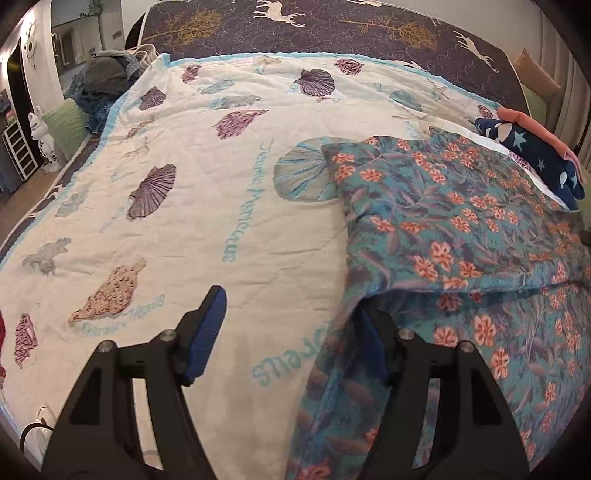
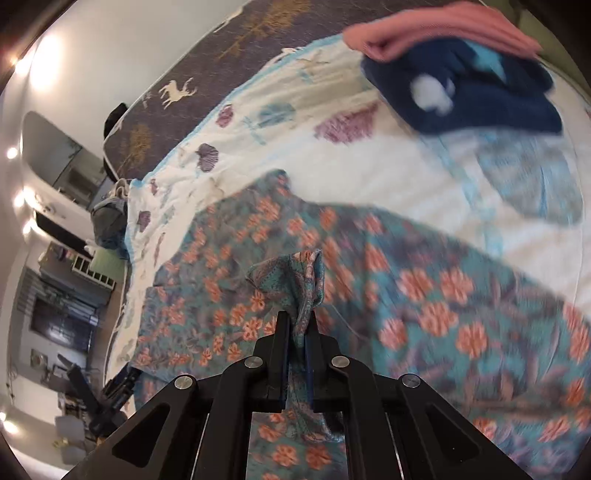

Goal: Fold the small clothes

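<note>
A teal garment with orange flowers (image 1: 461,229) lies spread on the right side of the bed. One layer of it is folded over the rest. My left gripper (image 1: 291,306) is open at the garment's left edge. Its left blue pad (image 1: 207,332) is over bare quilt, and the cloth edge drapes against its right finger (image 1: 373,343). In the blurred right wrist view, my right gripper (image 2: 299,317) is shut on a bunched corner of the floral garment (image 2: 295,280), which stands up above the jaws.
The bed carries a white seashell quilt (image 1: 221,184) over a dark deer-print sheet (image 1: 332,29). A folded navy star garment (image 1: 532,155) and a pink one (image 1: 532,125) sit at the far right edge. A heap of dark clothes (image 1: 107,77) lies at the back left.
</note>
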